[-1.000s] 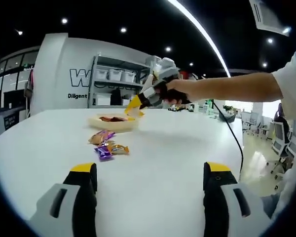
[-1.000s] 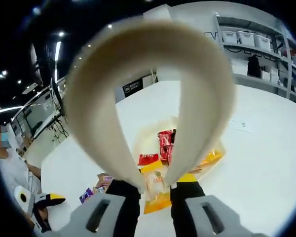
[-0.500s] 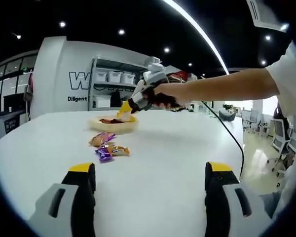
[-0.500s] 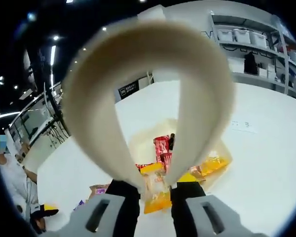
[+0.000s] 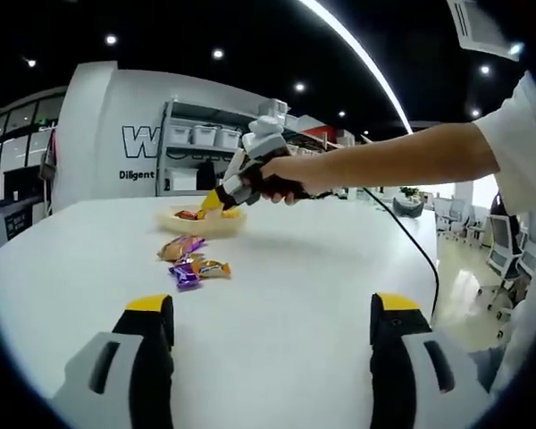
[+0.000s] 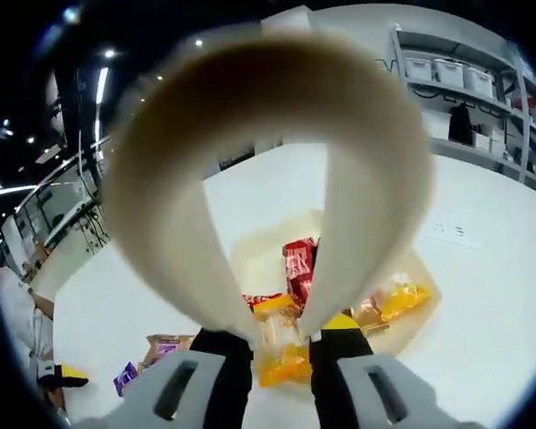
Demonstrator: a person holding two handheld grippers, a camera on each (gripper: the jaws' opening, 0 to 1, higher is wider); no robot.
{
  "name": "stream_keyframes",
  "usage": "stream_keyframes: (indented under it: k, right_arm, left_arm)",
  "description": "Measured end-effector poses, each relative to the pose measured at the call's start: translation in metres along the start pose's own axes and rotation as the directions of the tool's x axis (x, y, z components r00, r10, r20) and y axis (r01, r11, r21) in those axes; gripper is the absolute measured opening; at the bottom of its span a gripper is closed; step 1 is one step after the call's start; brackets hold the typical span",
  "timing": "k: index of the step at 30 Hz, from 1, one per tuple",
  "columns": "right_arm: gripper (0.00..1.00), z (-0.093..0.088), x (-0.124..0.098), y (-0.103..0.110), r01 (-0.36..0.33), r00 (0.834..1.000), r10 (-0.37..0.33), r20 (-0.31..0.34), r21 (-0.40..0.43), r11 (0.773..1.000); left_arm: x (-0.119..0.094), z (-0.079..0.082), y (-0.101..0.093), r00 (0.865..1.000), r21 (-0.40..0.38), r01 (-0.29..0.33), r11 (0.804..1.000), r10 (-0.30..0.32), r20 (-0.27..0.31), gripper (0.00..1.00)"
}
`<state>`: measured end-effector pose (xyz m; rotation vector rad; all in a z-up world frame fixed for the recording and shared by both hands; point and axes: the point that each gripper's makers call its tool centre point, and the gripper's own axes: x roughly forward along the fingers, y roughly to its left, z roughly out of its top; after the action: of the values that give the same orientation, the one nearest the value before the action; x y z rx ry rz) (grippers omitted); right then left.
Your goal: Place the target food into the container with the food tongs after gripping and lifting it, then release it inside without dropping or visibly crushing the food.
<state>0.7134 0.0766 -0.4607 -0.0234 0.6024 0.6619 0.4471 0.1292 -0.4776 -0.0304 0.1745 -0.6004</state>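
Right tongs (image 6: 280,344) pinching the cream food tongs (image 6: 268,152), whose tips grip a yellow snack packet (image 6: 282,357) right over the tray (image 6: 433,299). Red packets (image 6: 297,264) and an orange packet (image 6: 400,297) lie in the tray. Left tongs (image 5: 272,344) spread, low over the white table (image 5: 304,277), well short of the tray. Purple and brown wrapped snacks (image 5: 189,259) lie on the table just in front of the tray.

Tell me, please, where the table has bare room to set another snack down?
Bare white table lies between the loose snacks and the left hand-held gripper, and right of them toward the cable. It is crowded at the tray, where the right hand-held gripper holds the tongs.
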Motion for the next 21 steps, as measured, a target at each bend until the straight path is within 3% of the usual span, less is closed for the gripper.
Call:
stream_keyframes:
  k: [11, 16, 21]
  right_arm:
    - [0.2, 0.005, 0.008, -0.003, 0.022, 1.0, -0.02, 0.02, -0.063, 0.998]
    - [0.21, 0.005, 0.002, 0.004, 0.031, 0.999, -0.027, 0.028, -0.151, 0.988]
    - [0.2, 0.021, -0.006, 0.004, 0.035, 0.997, -0.024, 0.077, -0.144, 0.989]
  left_arm:
    - [0.0, -0.003, -0.002, 1.0, -0.007, 0.007, 1.0, -0.007, -0.009, 0.88]
    - [0.0, -0.003, -0.003, 1.0, -0.007, 0.012, 1.0, -0.012, -0.012, 0.87]
    - [-0.001, -0.004, -0.003, 1.0, -0.007, 0.011, 1.0, -0.012, -0.017, 0.87]
